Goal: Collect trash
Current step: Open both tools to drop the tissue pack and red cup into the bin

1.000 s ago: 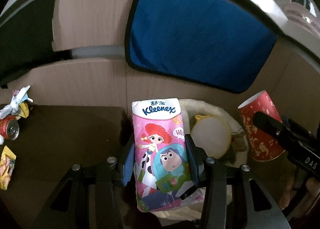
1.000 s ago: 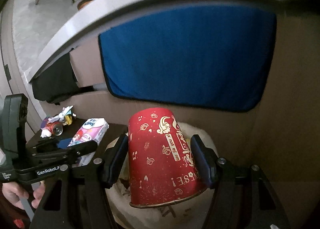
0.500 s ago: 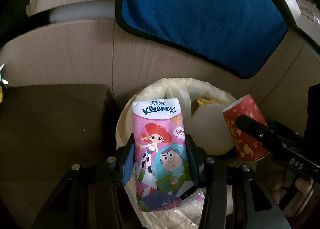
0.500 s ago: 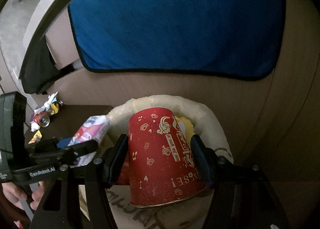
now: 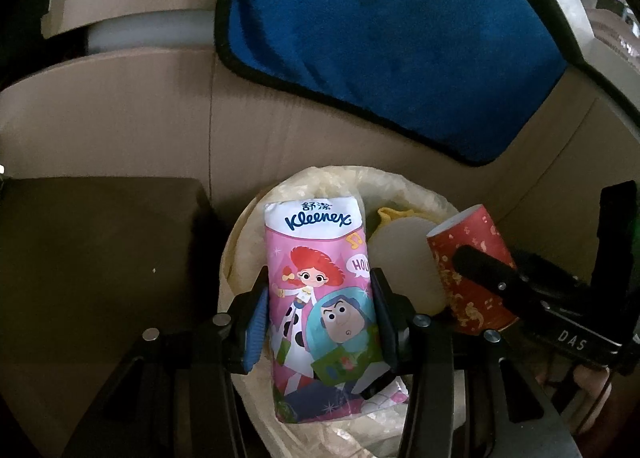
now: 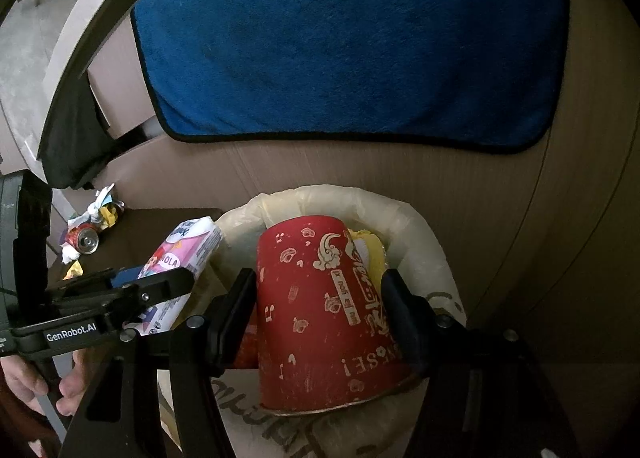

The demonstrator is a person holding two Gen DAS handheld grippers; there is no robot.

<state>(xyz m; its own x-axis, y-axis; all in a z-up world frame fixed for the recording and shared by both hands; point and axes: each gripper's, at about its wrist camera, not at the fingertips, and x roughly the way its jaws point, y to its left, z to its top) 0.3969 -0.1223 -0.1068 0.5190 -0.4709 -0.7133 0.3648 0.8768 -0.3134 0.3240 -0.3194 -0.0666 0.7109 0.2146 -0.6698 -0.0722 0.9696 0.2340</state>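
Note:
My left gripper (image 5: 318, 308) is shut on a pink Kleenex tissue pack (image 5: 320, 290) and holds it upright over the bin lined with a pale plastic bag (image 5: 320, 178). My right gripper (image 6: 320, 310) is shut on an upside-down red paper cup (image 6: 320, 310) and holds it over the same bin (image 6: 416, 226). The cup (image 5: 468, 266) and the right gripper also show at the right of the left wrist view. The tissue pack (image 6: 180, 258) also shows at the left of the right wrist view. Yellow and white trash (image 5: 400, 246) lies inside the bin.
A dark table (image 5: 100, 258) stands left of the bin. On it lie a crushed can (image 6: 86, 240), crumpled paper (image 6: 100, 206) and a yellow wrapper (image 6: 74, 268). A blue cloth (image 6: 348, 38) hangs on the cardboard wall (image 5: 120, 106) behind.
Both grippers have moved from beside the table to above the bin and lower toward it, each still holding its item. The bin now fills more of both views.

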